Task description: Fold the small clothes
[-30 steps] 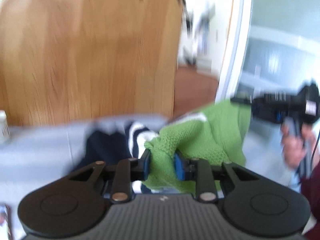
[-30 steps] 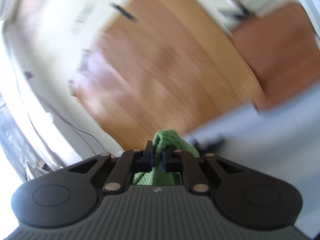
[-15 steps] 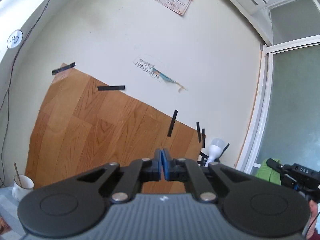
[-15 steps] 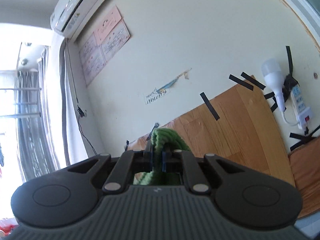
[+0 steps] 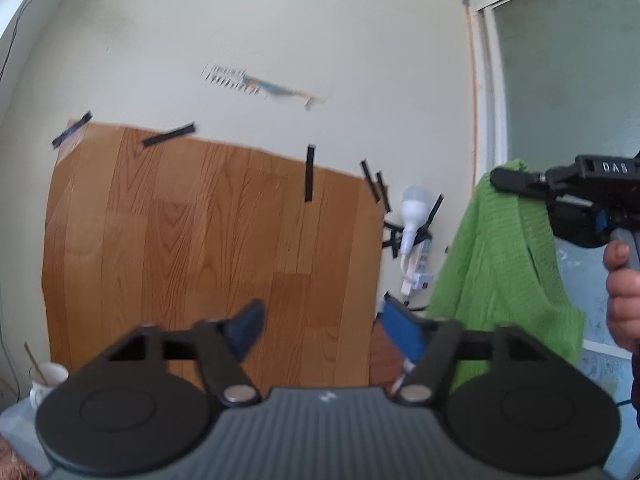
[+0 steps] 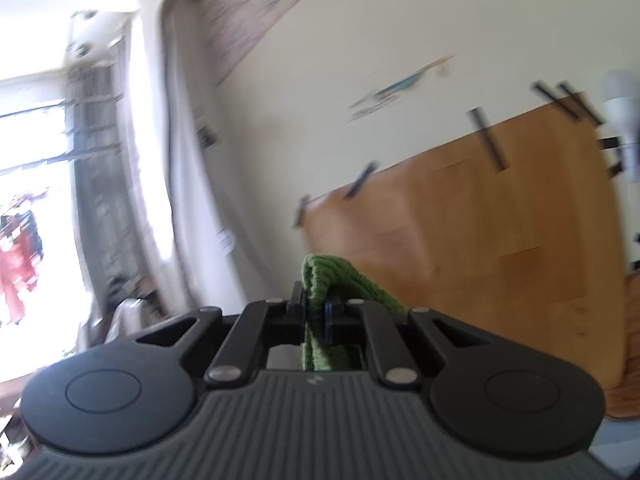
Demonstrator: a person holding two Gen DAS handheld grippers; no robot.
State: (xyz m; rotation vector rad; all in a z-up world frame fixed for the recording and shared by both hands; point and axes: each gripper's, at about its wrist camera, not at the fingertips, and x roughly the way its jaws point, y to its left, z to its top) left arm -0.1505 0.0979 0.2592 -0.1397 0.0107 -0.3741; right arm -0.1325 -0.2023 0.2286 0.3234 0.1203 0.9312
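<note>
My right tool pinches the green knit, hanging unfolded at right of frame. My left tool has just been opening, empty. Folding all remains.

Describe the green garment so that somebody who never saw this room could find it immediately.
Start from the pale wall with the large wood-grain sheet taped on it, then look right toward the frosted glass door. There the green knitted garment hangs in the air, pinched at its top by the right tool. It is the only bright green, soft thing there.
</note>
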